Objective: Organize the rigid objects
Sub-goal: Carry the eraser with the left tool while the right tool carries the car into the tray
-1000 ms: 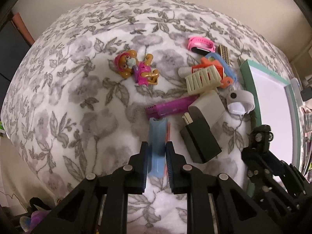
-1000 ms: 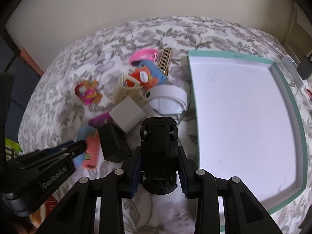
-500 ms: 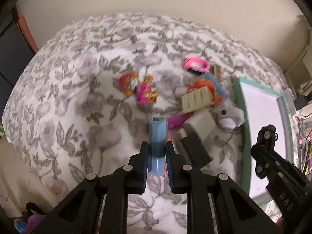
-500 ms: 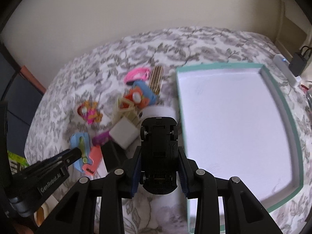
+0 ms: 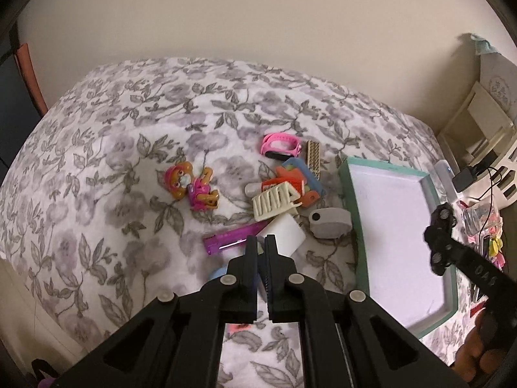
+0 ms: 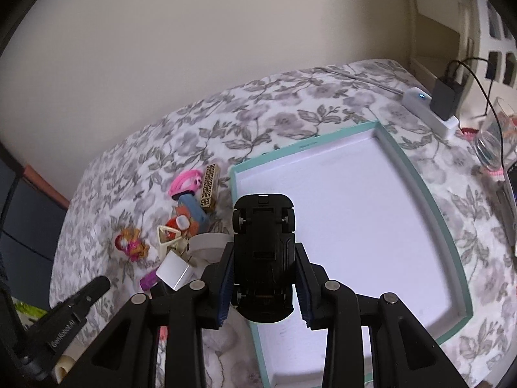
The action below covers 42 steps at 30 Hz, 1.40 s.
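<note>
Your right gripper (image 6: 263,286) had its fingers clamped on a black toy car (image 6: 263,252), belly toward the camera, nose pointing up-frame. In the right wrist view the car sat in front of the near-left corner of the teal tray (image 6: 452,258); whether it was over the tray floor or above the rim, I couldn't tell. In the left wrist view the same car (image 5: 440,226) showed at the right edge of frame, over the tray's right side.

Your left gripper (image 5: 261,258) had its fingers narrow, nearly touching. A bit of pale blue showed just behind and below them; I couldn't tell if they were gripping it.

The rest of the pile lay on the floral bedspread (image 5: 113,148), left of the tray: bear figure (image 5: 192,187) apart at centre-left, pink watch band (image 5: 280,145) and a gold brick strip (image 5: 314,160) at the top, cream comb-like piece (image 5: 274,203) over an orange-blue toy (image 5: 299,181), purple stick (image 5: 236,239), white block (image 5: 286,234), grey-white strap device (image 5: 329,226) just beside the tray's left rim.
</note>
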Tool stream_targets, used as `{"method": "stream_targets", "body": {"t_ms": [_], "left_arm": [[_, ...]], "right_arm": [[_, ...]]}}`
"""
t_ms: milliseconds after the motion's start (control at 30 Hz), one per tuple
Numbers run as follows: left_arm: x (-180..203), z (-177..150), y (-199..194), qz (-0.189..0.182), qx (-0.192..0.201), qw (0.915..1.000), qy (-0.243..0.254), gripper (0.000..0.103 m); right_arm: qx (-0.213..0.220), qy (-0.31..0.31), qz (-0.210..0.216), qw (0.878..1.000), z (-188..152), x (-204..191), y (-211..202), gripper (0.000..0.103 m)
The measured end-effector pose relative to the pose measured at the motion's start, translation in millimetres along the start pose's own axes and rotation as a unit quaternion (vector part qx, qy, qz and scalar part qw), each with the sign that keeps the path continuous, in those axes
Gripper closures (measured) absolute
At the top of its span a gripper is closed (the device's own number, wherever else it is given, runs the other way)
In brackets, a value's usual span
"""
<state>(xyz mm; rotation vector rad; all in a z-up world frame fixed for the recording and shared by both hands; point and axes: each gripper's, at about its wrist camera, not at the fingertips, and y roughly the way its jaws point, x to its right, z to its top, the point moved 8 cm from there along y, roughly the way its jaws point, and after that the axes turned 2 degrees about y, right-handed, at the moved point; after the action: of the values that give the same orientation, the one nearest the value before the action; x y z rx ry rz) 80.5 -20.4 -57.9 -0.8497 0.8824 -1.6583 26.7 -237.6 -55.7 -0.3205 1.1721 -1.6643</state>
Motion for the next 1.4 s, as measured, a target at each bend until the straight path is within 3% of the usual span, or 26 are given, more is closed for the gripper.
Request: {"method": "stream_targets", "body": {"t_ms": [100,400,467,500,533,733,900,967,1167,1300,1400], "left_arm": [[-14,-3,5,0.006,-0.009,0.9997,-0.020,0.099],[-41,-30,37,0.039,-0.087,0.9943,-0.048,0.097],[-41,-36,44,0.041,-0.103,0.9927,-0.048,0.082],[-41,-38,47,0.042,-0.110,0.9919,-0.049,0.064],[-41,-40,48,0.042,-0.115,0.9913,-0.049,0.053],[-43,-50,61,0.065,-0.139,0.9875,-0.036,0.051],[-44,-59,69,0.064,-0.161,0.9840,-0.040,0.050],[-41,-62,74,0.067,-0.168,0.9830,-0.032,0.044],[-34,-76,88,0.094,-0.196,0.9760,0.007,0.043],[-29,-75,88,0.083,-0.191,0.9781,0.008,0.057],[-26,-73,86,0.089,-0.187,0.9782,0.015,0.057]], "right_arm": [[-0.005,0.004,-0.001,1.000,-1,4,0,0.068],[-0.058,0.001,-0.014,0.998,-21,6,18,0.068],[-0.061,0.000,-0.015,0.998,-22,6,19,0.068],[-0.062,0.000,-0.014,0.998,-22,6,18,0.068],[-0.063,0.000,-0.014,0.998,-22,6,18,0.068],[-0.066,0.000,-0.014,0.998,-23,5,19,0.068],[-0.070,0.001,-0.014,0.997,-24,5,21,0.068],[-0.073,0.000,-0.015,0.997,-25,5,22,0.068],[-0.079,0.000,-0.018,0.997,-27,7,25,0.068],[-0.086,0.004,-0.021,0.996,-29,10,29,0.068],[-0.091,0.006,-0.025,0.995,-31,13,32,0.068]]}}
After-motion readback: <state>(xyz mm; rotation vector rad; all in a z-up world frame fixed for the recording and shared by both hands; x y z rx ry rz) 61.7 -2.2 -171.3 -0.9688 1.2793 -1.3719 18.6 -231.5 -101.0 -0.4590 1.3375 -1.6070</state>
